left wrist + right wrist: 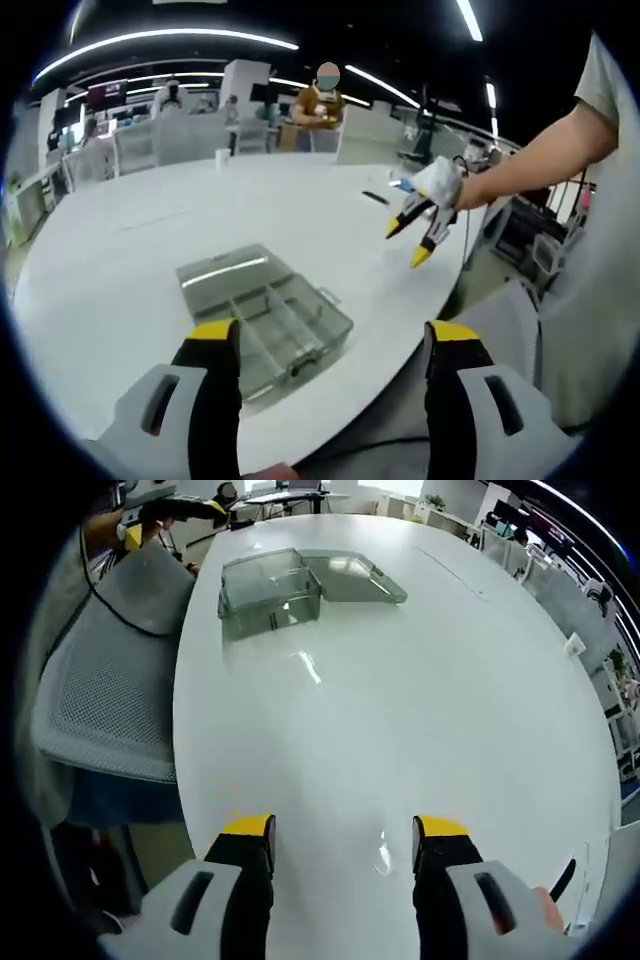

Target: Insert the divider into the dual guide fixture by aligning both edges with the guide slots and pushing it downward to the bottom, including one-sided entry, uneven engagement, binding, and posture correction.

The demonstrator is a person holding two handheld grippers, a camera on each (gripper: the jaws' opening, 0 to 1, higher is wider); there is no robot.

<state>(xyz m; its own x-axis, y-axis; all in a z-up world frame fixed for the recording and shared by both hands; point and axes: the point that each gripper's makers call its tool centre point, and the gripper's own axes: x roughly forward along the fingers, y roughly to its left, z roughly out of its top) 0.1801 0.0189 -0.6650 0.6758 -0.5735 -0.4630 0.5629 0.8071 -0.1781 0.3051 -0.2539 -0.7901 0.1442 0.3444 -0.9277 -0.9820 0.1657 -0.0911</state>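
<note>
— Where is the fixture sitting?

— You're looking at the clear plastic compartment box with its lid open (268, 310), resting near the edge of the round white bench (120, 250).

— And your claws?

— You're holding the left claw (333, 345) apart above the bench edge, gripping nothing. Your right claw (343, 838) is also gaping, empty, over bare bench, well apart from the box.
</note>
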